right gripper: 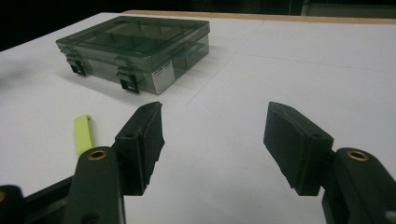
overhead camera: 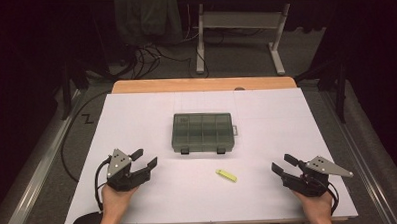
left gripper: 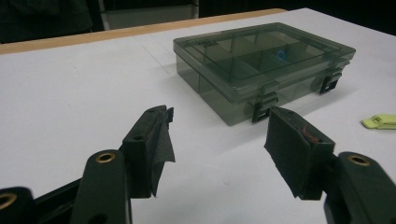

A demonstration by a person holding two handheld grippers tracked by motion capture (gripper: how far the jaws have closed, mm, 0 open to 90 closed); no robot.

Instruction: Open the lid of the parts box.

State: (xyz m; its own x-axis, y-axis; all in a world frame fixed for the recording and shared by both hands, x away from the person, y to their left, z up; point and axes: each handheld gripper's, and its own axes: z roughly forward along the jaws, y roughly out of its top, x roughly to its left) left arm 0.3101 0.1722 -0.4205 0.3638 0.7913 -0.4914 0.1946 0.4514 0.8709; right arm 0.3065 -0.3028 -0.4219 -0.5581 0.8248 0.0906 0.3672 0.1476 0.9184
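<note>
step: you're hovering both grippers, left gripper (overhead camera: 144, 160) and right gripper (overhead camera: 282, 163), jaws wide, empty | next: probably reaching for yellow clip (overhead camera: 226, 175) lower centre, below the closed box (overhead camera: 203, 132)

A closed box (overhead camera: 203, 132) is sitting mid-table (overhead camera: 136, 114) — a small clip (overhead camera: 226, 175) is lying in front of it, slightly right. The left gripper (overhead camera: 144, 160) and right gripper (overhead camera: 282, 164) are flanking the clip, well apart — jaws spread, nothing between them.

white table (overhead camera: 136, 119) carries a closed smoky compartment box (overhead camera: 203, 133) and yellow-green clip (overhead camera: 226, 175).
</note>
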